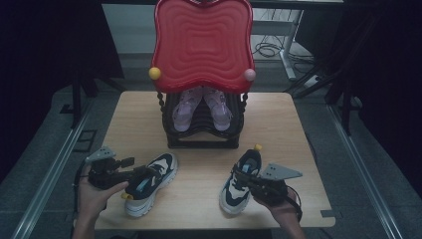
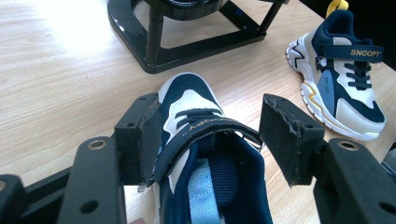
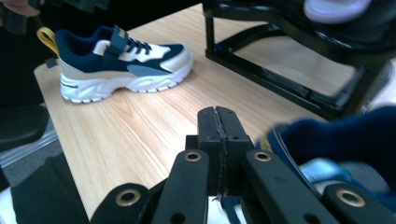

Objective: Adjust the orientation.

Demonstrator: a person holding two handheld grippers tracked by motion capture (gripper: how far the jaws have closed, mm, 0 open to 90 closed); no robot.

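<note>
Two navy and white sneakers lie on the wooden table (image 1: 139, 124). My left gripper (image 1: 142, 177) (image 2: 212, 135) is open and straddles the left sneaker (image 1: 149, 184) (image 2: 205, 154) at its strap; the left pad touches the shoe's side and the right pad stands a little off it. My right gripper (image 1: 246, 180) (image 3: 218, 123) has its pads pressed together. It sits against the right sneaker (image 1: 241, 181), which shows as a navy blur (image 3: 336, 140) close beside the jaws. Whether a thin part of that shoe is pinched, I cannot tell.
A black shoe rack (image 1: 201, 137) (image 2: 187, 42) (image 3: 299, 70) stands at the table's far middle with a pair of pink shoes (image 1: 201, 109) inside. A red wavy tray (image 1: 201, 42) tops it. The table's front edge runs just under both hands.
</note>
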